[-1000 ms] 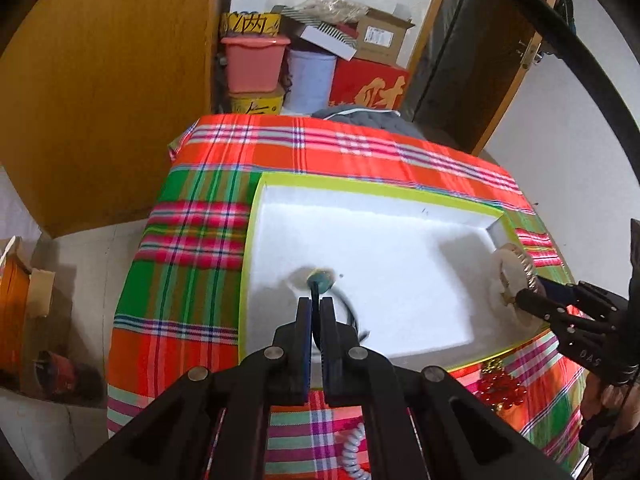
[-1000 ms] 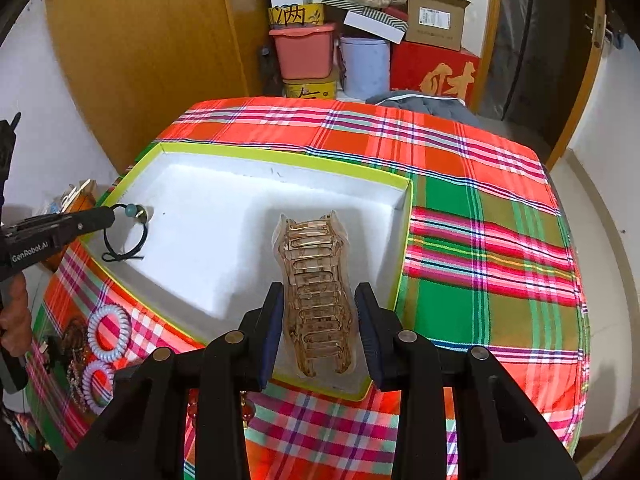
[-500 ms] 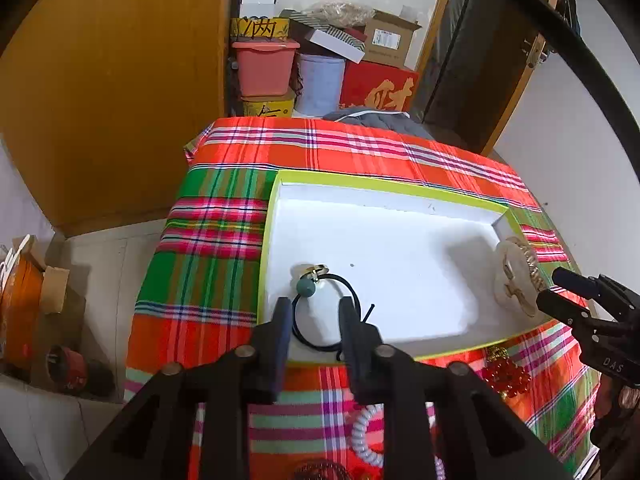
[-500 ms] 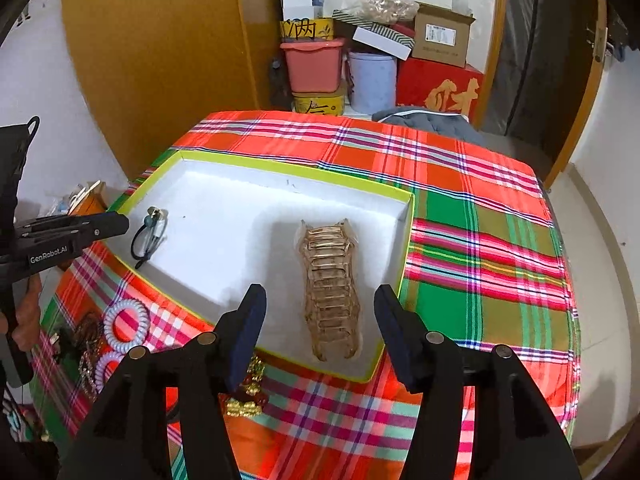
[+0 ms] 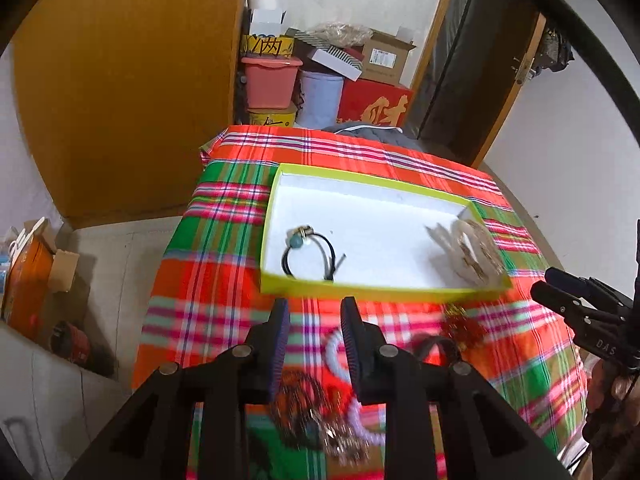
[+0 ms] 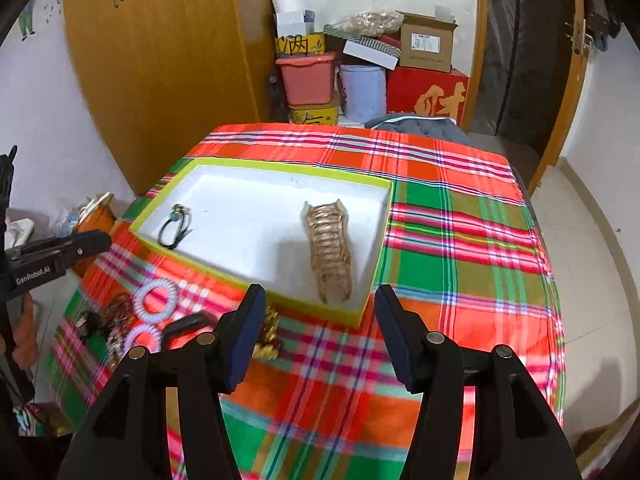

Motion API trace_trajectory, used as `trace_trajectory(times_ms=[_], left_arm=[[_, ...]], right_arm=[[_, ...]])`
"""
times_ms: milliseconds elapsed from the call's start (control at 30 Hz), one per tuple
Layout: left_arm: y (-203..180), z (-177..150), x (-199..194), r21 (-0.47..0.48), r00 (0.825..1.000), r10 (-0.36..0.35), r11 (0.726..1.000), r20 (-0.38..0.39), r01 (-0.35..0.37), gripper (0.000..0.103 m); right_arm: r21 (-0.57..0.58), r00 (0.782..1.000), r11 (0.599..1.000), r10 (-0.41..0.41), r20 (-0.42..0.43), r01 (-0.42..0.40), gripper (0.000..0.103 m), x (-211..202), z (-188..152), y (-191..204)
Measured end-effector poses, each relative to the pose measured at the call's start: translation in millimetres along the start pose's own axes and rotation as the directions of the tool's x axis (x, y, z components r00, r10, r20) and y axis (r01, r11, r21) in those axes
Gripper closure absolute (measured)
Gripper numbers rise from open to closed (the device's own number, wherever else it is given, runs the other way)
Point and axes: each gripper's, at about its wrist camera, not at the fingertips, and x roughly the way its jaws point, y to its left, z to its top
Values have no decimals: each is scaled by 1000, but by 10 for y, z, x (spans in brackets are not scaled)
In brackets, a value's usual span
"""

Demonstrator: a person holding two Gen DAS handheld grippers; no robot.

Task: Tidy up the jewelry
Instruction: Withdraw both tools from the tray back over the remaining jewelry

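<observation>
1. Here, a table draped in a red, green and pink plaid cloth (image 6: 460, 264) carries a shallow white tray with a yellow-green rim (image 6: 256, 166).
2. Left gripper (image 5: 314, 322): jaws apart with nothing between them, hanging above the cloth just in front of the tray's near rim.
3. Right gripper (image 6: 320, 308): jaws set wide, empty, poised over the tray's near right corner; seen from the left wrist it enters at the right edge (image 5: 556, 290).
4. Black hair tie with a teal bead (image 6: 174, 226): lying flat inside the tray at its left end, clear of both grippers.
5. Gold hair claw (image 6: 330, 250): resting inside the tray at its right end, near the right wall, well apart from the hair tie.
6. Unsorted items on the cloth in front of the tray: two pale spiral hair ties (image 6: 156, 300), a gold-and-red ornament (image 6: 268, 330), and a dark tangle of further pieces, too blurred to identify.
7. Background: wooden wardrobe (image 6: 160, 60), stacked boxes and tubs (image 6: 360, 64).
</observation>
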Motion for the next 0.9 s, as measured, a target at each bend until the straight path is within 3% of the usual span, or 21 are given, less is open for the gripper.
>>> trace_trajectory(times_ms=[267, 300, 367, 400, 900], left_arm=[[-124, -340, -298, 22, 1000, -11, 1000, -4, 11, 76], [-123, -374, -334, 19, 1000, -11, 1000, -3, 11, 73], [-98, -433, -393, 9, 1000, -11, 1000, 1, 11, 56], [-73, -461, -428, -3, 1000, -12, 1000, 4, 12, 54], [189, -676, -536, -49, 1000, 23, 999, 7, -23, 54]], right_arm=[[-13, 1000, 1000, 21, -5, -21, 46, -294, -254, 183], [-6, 999, 999, 32, -11, -32, 46, -312, -290, 190], [7, 999, 999, 47, -21, -47, 46, -340, -354, 208], [9, 998, 999, 52, -27, -52, 46, -348, -385, 221], [14, 993, 995, 99, -68, -98, 46, -308, -521, 384]])
